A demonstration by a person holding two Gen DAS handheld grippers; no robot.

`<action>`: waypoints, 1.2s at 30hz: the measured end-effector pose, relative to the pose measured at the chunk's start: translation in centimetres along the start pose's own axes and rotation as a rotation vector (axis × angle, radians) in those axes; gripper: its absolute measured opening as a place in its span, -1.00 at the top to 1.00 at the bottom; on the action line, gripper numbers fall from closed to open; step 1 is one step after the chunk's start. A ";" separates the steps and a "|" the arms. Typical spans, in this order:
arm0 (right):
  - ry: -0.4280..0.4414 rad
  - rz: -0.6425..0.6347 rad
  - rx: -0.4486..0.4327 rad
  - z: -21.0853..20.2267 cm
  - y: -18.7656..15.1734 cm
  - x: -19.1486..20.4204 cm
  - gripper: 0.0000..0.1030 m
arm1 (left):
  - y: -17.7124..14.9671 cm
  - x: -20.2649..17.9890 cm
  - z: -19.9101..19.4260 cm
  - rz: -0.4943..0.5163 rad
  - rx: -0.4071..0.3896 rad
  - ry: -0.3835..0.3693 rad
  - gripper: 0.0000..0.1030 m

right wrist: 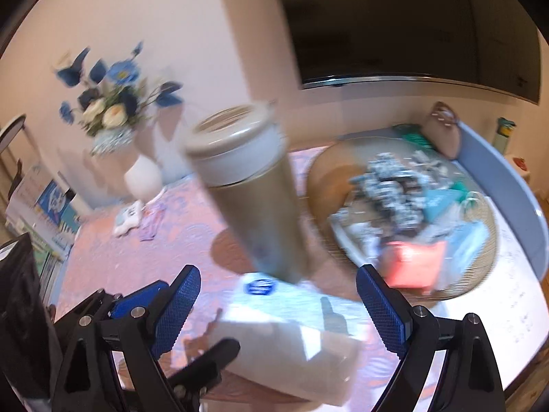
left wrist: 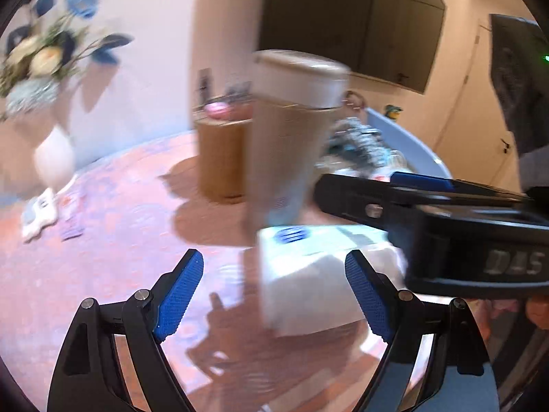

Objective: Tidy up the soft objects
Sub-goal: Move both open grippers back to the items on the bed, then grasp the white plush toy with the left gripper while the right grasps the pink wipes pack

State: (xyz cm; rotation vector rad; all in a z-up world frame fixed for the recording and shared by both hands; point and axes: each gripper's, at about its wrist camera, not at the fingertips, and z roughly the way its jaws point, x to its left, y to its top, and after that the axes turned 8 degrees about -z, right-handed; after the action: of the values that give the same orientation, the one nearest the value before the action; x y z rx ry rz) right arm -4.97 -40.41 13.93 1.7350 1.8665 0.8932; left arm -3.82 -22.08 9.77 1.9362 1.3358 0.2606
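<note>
Your left gripper (left wrist: 274, 295) stands wide and empty above the pink patterned tablecloth (left wrist: 103, 274), with one white plastic-wrapped tissue pack (left wrist: 308, 281) just ahead beside one tall beige lidded tumbler (left wrist: 288, 130), likely the soft thing to gather. Seen from the right wrist, your right gripper (right wrist: 278, 309) is equally spread and holds nothing, framing that same pack (right wrist: 284, 336); one round woven tray (right wrist: 480, 267) heaped with small items sits beyond, probably where it belongs.

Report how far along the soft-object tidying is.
Done: nothing visibly sorted; the basket holds a jumble. In hand: nothing; left claw and right claw are open, near the white tissue pack. Left: grasping the pack.
</note>
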 end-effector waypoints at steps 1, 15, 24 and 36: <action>0.015 -0.010 0.002 0.4 0.1 0.9 -0.77 | 0.0 1.1 -0.1 -0.008 -0.001 0.016 -0.62; 0.172 -0.086 0.051 9.3 3.8 12.0 -0.78 | 2.8 19.1 -1.4 -0.192 -0.035 0.290 -0.62; 0.177 -0.056 0.052 16.4 6.1 16.9 -0.78 | 5.3 30.4 -0.6 -0.288 -0.045 0.372 -0.62; 0.069 -0.091 0.111 25.0 6.8 19.4 -0.78 | 6.4 34.9 3.5 -0.300 -0.026 0.282 -0.62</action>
State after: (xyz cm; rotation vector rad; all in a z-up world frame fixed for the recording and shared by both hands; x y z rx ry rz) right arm 14.98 -17.19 3.47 1.6868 2.0581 0.8389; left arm 17.80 5.55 3.27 1.6929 1.7748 0.4103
